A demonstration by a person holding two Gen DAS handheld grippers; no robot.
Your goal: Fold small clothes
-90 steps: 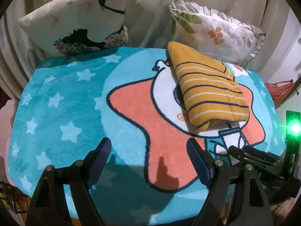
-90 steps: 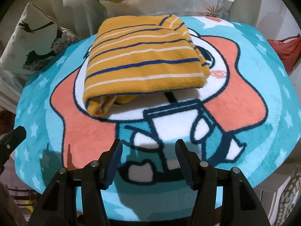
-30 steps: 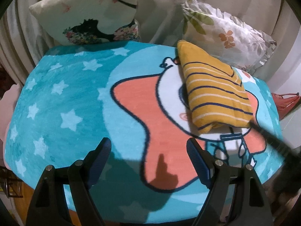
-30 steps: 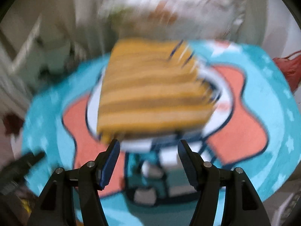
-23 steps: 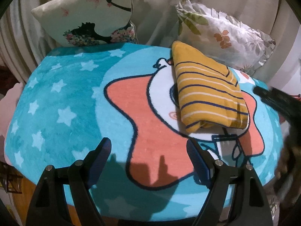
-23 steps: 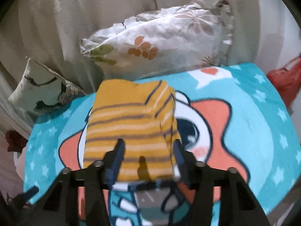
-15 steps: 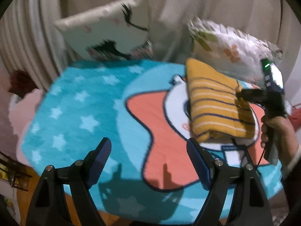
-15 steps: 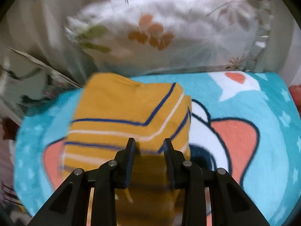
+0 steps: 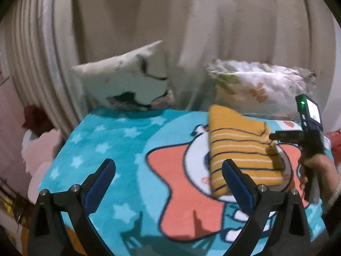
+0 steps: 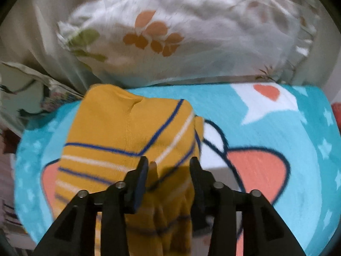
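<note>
From the left wrist view, the left hand-held gripper (image 9: 168, 180) hangs released over the star-patterned blanket (image 9: 110, 140), well apart from the folded yellow striped garment (image 9: 238, 149). From the right wrist view, the right hand-held gripper (image 10: 168, 170) straddles the garment's right edge, jaws not clenched; closing on it seems next, likely for another fold.

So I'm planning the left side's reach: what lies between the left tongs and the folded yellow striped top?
In the left wrist view, only bare cartoon rug separates the left tongs from the yellow striped top.
</note>
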